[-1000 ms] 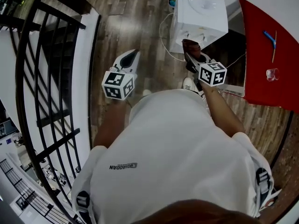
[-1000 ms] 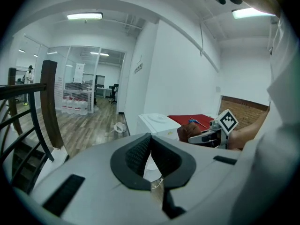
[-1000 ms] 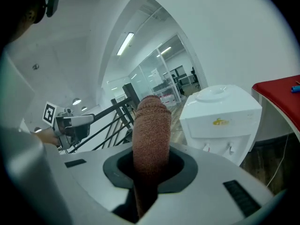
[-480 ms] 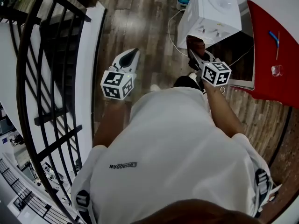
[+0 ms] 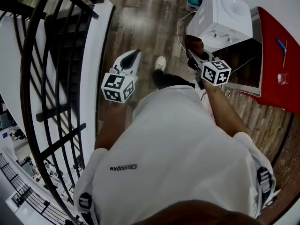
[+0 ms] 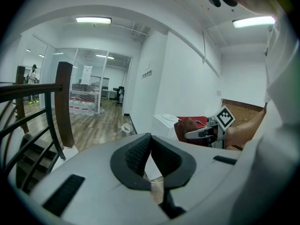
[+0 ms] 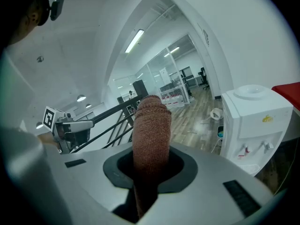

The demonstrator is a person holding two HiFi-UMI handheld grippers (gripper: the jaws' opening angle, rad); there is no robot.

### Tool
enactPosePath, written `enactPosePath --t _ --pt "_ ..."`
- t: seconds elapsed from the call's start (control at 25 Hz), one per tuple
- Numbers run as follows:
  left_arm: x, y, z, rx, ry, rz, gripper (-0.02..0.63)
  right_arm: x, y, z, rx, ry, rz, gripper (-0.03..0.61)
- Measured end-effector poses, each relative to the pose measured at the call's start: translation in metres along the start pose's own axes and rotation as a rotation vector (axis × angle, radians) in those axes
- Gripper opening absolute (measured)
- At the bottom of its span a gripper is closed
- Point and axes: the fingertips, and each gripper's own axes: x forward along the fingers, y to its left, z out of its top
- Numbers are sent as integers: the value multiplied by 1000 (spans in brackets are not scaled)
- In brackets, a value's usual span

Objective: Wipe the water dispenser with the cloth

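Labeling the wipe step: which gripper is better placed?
Right. The right gripper holds the cloth and is close to the water dispenser; the left gripper is shut, empty, farther away.

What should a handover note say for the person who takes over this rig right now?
Right claw: shut on the rolled reddish-brown knit cloth, which sticks out past its tips.
Left claw: shut, empty, held beside the dark stair railing.
White box-shaped water dispenser: on the wooden floor, ahead and to the right of the cloth; the two are apart.
Done: cloth in grasp. Left: bring the cloth to the dispenser and wipe it.
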Motion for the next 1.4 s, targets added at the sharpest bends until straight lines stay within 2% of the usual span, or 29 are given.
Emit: enactPosePath --t 0.24,0.44,0.8,1.08,1.4 --pt "15 38 13 18 22 -23 -8 45 1 14 14 9 -2 66" --pt "43 82 38 49 28 -35 -8 88 -16 26 44 9 -24 66" --pt "103 139 91 157 55 -104 -8 155 -49 62 98 -45 -83 66" --pt "162 141 118 232 77 -251 -8 154 -82 87 129 -107 -201 66" --pt "230 110 125 274 112 -478 -8 100 -124 73 219 -155 -443 66"
